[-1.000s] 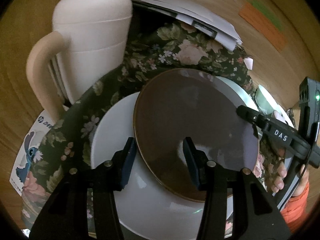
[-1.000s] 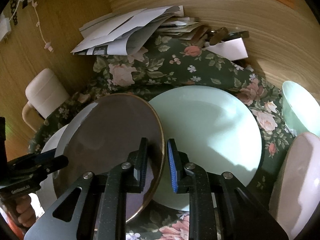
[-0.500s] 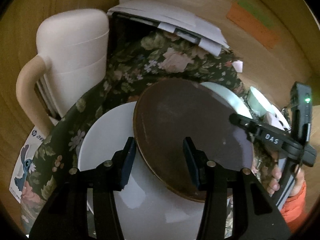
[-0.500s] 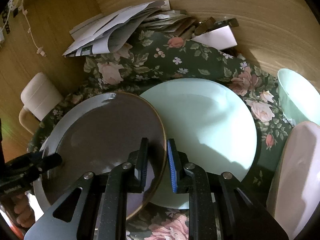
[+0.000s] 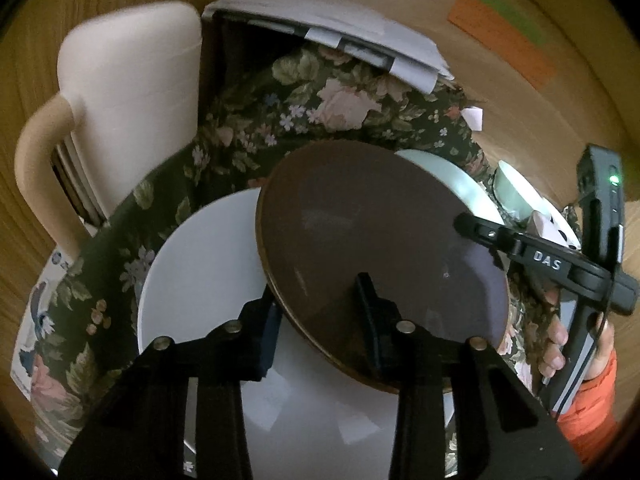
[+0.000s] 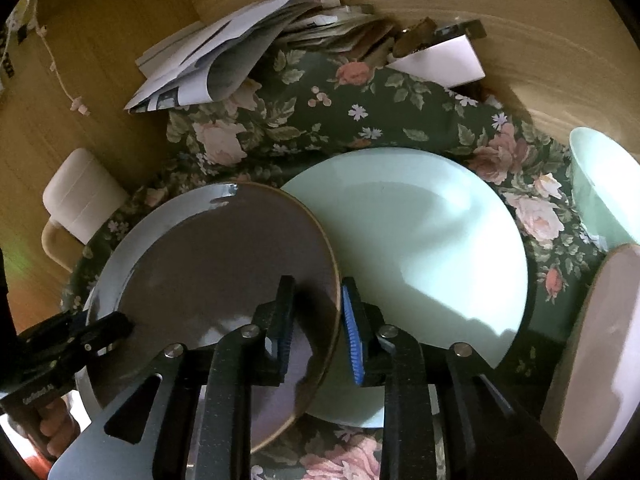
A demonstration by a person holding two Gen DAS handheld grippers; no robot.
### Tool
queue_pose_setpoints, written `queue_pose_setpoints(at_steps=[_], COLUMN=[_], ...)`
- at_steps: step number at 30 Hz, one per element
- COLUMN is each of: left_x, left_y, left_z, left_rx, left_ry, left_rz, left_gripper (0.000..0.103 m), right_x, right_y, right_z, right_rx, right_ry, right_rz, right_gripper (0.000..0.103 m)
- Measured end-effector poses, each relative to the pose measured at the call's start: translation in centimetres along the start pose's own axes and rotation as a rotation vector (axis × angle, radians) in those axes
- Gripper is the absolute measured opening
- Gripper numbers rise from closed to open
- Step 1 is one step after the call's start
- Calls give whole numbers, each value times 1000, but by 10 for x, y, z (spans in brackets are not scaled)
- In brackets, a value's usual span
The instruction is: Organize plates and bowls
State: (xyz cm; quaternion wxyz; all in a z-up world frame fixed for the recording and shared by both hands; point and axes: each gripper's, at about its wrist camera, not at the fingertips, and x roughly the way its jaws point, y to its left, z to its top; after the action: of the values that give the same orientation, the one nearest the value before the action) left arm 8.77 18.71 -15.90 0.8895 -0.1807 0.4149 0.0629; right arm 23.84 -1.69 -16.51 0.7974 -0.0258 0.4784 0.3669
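The brown plate (image 5: 372, 240) is tilted, with its left part over the white plate (image 5: 200, 280) and its right part over the mint-green plate (image 6: 420, 240). All plates lie on the flowered cloth (image 6: 320, 120) that covers the counter (image 6: 540, 40).

The left tongs (image 5: 316, 312) reach the near rim of the brown plate. One finger is under the rim and the other is on the plate's upper face, so the rim is between them. Their jaws have just been closing, and they now seem to pinch the rim.

The right tongs (image 6: 318, 324) stand at the other edge of the same plate. The rim is between the two fingers, but a small gap shows on each side. Their jaws have just been opening, and the pads no longer press on the plate.

Compared with one second ago, the brown plate lies flatter and lower over the white plate. The right tongs were pressed on the rim then and are now loosened.

A mint-green bowl (image 6: 600, 188) and a pale pink dish (image 6: 600, 340) stand at the right. A cream mug (image 5: 128, 108) stands at the left, and papers (image 6: 224, 60) lie behind.
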Motion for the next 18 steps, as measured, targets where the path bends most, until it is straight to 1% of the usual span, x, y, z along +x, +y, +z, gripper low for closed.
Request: queue_pose_setpoints(at_steps=[2,5,9,15,18], left_x=[0,0,2,6,4], left_y=[-2,-3,-2,1,-1], left_z=[1,2,2,2,3], left_rx=[10,15,10,-12,-4], left_ry=[-5,-9,-12,-4,-20], left_rz=[-5,-3,-7,-11,7], left_gripper=[34,34,34,35,35], right_x=[2,9,12,6,0], right_y=[-1,-4,-4,-4,-4], right_z=[1,5,9,4,-2], right_rx=[5,15,25,26,21], right_ry=[6,35,37,35,33], right_rz=[7,47,64,64,63], right_gripper=[24,28,25,25,25])
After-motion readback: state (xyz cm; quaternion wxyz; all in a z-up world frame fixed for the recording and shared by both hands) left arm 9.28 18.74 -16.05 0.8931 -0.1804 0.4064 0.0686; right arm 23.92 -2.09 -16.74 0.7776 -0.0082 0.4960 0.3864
